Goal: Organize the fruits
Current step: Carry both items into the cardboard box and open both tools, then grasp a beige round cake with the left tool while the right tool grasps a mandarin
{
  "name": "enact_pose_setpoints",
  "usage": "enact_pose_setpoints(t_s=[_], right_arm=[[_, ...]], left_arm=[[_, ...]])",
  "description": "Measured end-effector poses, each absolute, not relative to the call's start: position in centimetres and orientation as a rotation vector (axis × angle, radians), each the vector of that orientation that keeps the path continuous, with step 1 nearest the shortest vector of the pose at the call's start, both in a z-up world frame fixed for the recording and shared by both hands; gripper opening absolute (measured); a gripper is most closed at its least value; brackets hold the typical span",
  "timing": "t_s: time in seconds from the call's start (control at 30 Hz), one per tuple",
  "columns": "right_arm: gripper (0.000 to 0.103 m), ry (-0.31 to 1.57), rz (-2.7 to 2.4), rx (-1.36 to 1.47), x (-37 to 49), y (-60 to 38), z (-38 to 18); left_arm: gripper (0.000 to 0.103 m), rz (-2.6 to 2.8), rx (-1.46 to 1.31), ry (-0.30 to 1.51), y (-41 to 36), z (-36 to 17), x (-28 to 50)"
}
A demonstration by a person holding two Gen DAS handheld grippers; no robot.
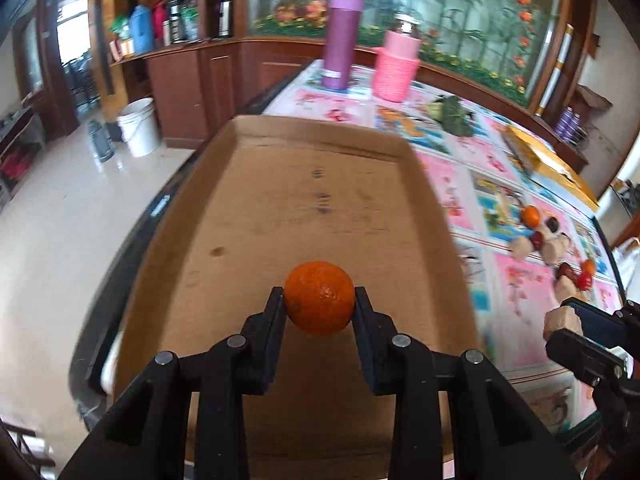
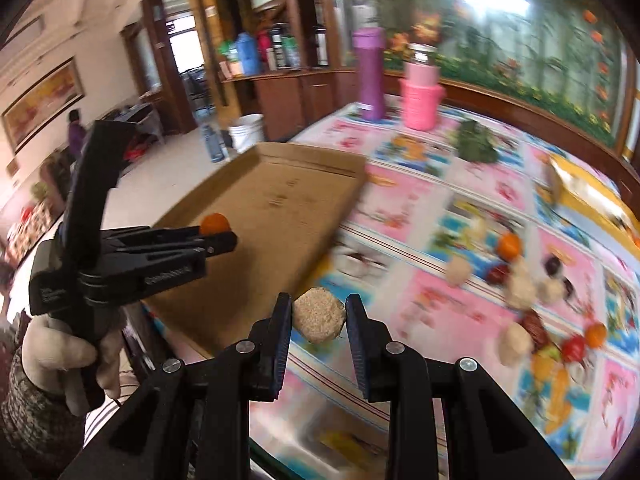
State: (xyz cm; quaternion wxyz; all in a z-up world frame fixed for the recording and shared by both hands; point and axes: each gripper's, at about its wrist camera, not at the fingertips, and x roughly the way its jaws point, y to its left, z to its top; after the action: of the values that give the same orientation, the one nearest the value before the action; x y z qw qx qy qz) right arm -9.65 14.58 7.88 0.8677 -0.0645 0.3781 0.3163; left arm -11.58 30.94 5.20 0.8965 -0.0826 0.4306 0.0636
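While the cardboard tray (image 1: 224,216) holds no fruit on its floor yet, the sorting looks to be at its very start. One small orange (image 1: 319,298) is pinched between the two pads of the left gripper (image 1: 319,300), which is closed narrowly around it and holds it above the near part of the tray. The right gripper (image 2: 319,316) is closed in the same way on a pale, rough, rounded piece (image 2: 319,315), held above the flowered tablecloth (image 2: 404,200) just beside the tray's edge. Most of the work remains: a loose group of fruits (image 2: 532,292), orange, dark red and pale ones, lies on the cloth well apart from the tray. What the pale pieces are I cannot tell, and the group is blurred, so counting it is not possible. A purple bottle (image 1: 342,38) and a pink container (image 1: 396,66) stand at the table's far end. A gloved hand (image 2: 64,352) carries the left gripper; the near end of the tray is cut off behind the gripper bodies.
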Motion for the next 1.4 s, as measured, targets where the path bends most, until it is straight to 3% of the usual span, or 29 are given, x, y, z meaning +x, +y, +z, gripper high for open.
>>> enact_pose_setpoints(t_s=[0.4,0.57,0.67,0.77,1.13,1.4], right_arm=[[0.03,0.905,0.791,-0.242,-8.7,24.9,3.0],[0.032,0.927,0.799,-0.218,-8.3,25.0,2.3],[0.042,0.905,0.798,-0.2,-8.4,24.7,2.8],[0.044,0.888,0.8,-0.162,-8.7,23.7,3.6],[0.061,0.799,0.658,-0.036,-10.0,11.8,6.2],[0.062,0.846,0.317,0.091,-8.6,-3.9,4.6]], left_arm=[[0.033,0.188,-0.236,0.903,35.4,4.0,-13.1],[0.051,0.193,-0.25,0.88,35.7,4.5,-13.4],[0.06,0.202,-0.232,0.863,35.1,5.1,-13.6],[0.061,0.218,-0.192,0.85,34.1,5.8,-13.6],[0.07,0.092,-0.095,0.797,27.3,9.1,-13.3],[0.07,-0.123,-0.008,0.853,17.5,8.1,-10.0]])
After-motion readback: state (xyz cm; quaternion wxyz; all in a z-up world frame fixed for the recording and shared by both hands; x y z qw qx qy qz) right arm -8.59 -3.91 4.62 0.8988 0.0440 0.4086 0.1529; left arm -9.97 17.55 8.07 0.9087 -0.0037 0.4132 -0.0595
